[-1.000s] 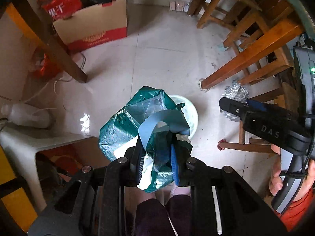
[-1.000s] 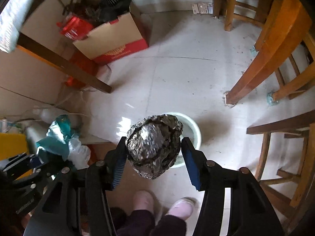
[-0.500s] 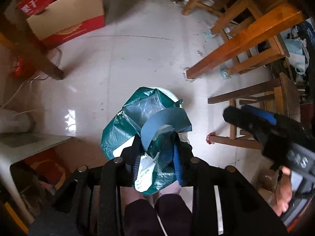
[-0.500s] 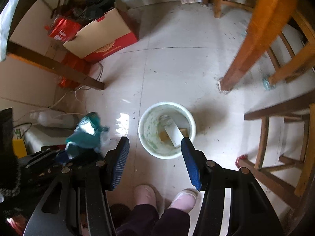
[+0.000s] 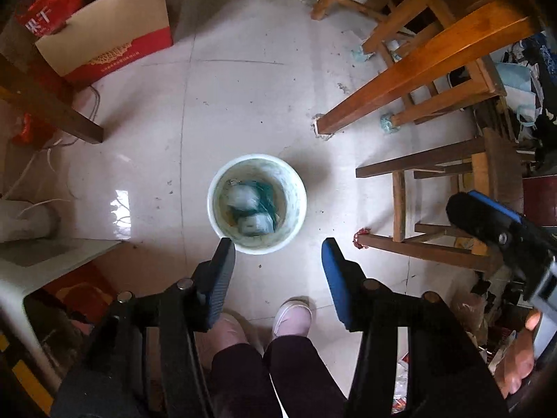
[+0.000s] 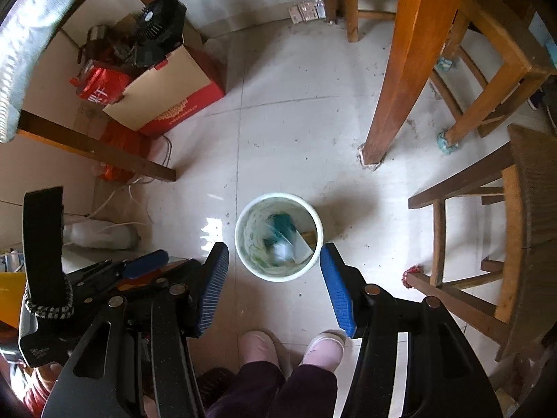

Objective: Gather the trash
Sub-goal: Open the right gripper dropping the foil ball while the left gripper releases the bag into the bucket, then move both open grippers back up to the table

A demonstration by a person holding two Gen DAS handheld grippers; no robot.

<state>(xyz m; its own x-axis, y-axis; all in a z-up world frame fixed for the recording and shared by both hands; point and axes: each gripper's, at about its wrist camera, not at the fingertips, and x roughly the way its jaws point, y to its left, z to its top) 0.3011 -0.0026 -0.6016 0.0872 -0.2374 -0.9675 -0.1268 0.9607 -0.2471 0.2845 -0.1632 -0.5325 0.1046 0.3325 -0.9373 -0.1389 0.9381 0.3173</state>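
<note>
Dropping: the crumpled green plastic wrapper point(image 5: 256, 205) lies inside the round white plastic bucket point(image 5: 300, 188), which stands on the pale tiled floor point(image 5: 243, 104).
Left tool point(image 5: 275, 264): its jaws have just been opening and now stand apart with nothing between them, hanging above the near rim of the bucket and pointing steeply down.
Right tool point(image 6: 273, 271): its jaws are spread as well and carry nothing; it too looks down into the bucket, just beside the left tool.
Bucket contents: green and clear film, blurred in the right wrist view, plus a pale flat card leaning against the inner wall; what lies beneath I cannot tell.
Around the bucket: the person's pink slippers point(image 6: 322, 345) stand just on the near side of it; an orange wooden table leg point(image 6: 403, 69) rises on its far right; a dark wooden stool point(image 5: 452, 191) sits to its right; a red-and-tan cardboard box point(image 5: 104, 45) rests well beyond it on the far left.
Step in hand: by my reading, a deposit has just finished and both tools are free.
Next move: probably lifting clear of the bucket and looking for more rubbish. Small teal scraps point(image 5: 387, 126) lie at the chair feet beyond the bucket, though whether they are loose litter or foot pads is unclear. Reaching them calls for threading between the wooden legs and coming down close to the floor with the jaws spread.
</note>
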